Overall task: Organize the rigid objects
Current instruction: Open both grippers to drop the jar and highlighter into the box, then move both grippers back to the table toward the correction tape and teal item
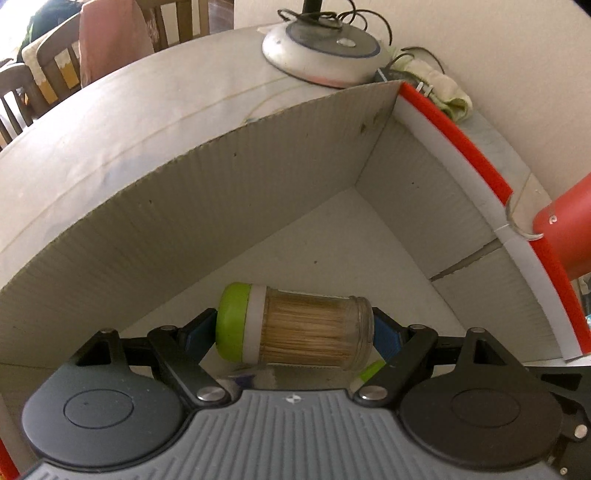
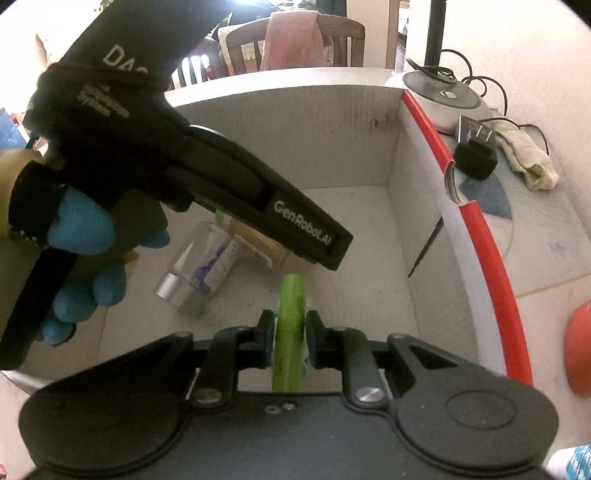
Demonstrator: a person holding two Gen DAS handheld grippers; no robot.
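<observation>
Pale wall (image 1: 498,29), wooden chairs (image 1: 48,66), daylight

In the right wrist view the left gripper's black body (image 2: 207,177) covers most of the toothpick jar (image 2: 258,240) and the top of the clear bottle (image 2: 201,266) lying in the cardboard box (image 2: 325,125). The green tube (image 2: 290,325) runs out of sight behind the right gripper's housing, its printing too blurred to read. The red object (image 2: 578,350) is cut off by the picture's right edge.
</observation>
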